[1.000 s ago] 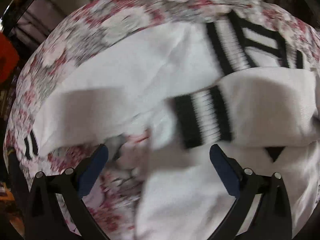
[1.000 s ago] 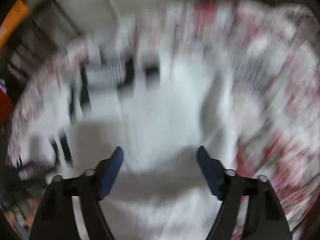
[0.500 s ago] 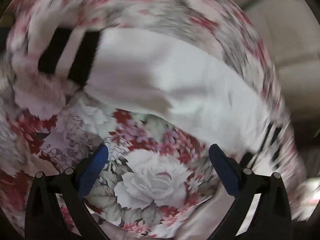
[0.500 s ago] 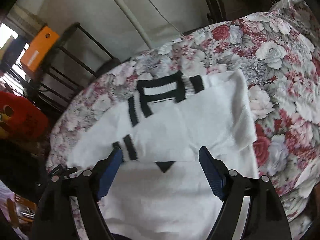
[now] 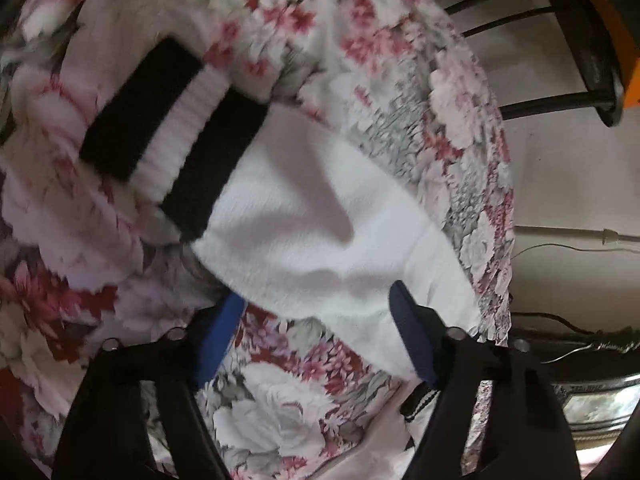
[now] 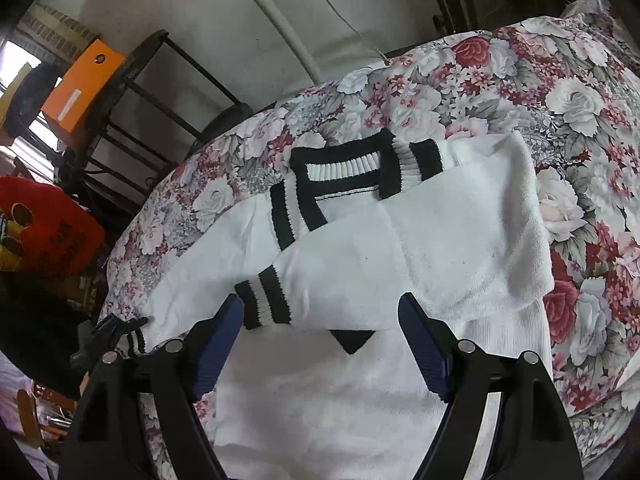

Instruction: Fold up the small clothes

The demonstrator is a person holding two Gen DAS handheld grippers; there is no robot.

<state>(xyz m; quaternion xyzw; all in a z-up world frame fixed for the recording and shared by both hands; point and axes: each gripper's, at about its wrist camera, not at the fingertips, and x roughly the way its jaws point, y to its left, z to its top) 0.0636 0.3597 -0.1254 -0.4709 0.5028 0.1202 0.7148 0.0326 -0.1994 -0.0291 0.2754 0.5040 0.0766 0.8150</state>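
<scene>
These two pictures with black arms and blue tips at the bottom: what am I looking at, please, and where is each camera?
No robot here: a person carries a hand-held gripper in each hand, each with a wide-angle camera looking along its two blue-padded fingers. One view shows the left hand-held gripper, the other the right hand-held gripper. A white sweater with black-striped cuffs lies partly folded on a floral cloth. The left one's jaws are closing around a sleeve edge, not yet pinching. The right one is open, holding nothing.

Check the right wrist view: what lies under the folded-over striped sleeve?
The striped sleeve lies across the white sweater body, above a black V-shaped patch. Whatever lies beneath the sweater is covered.
</scene>
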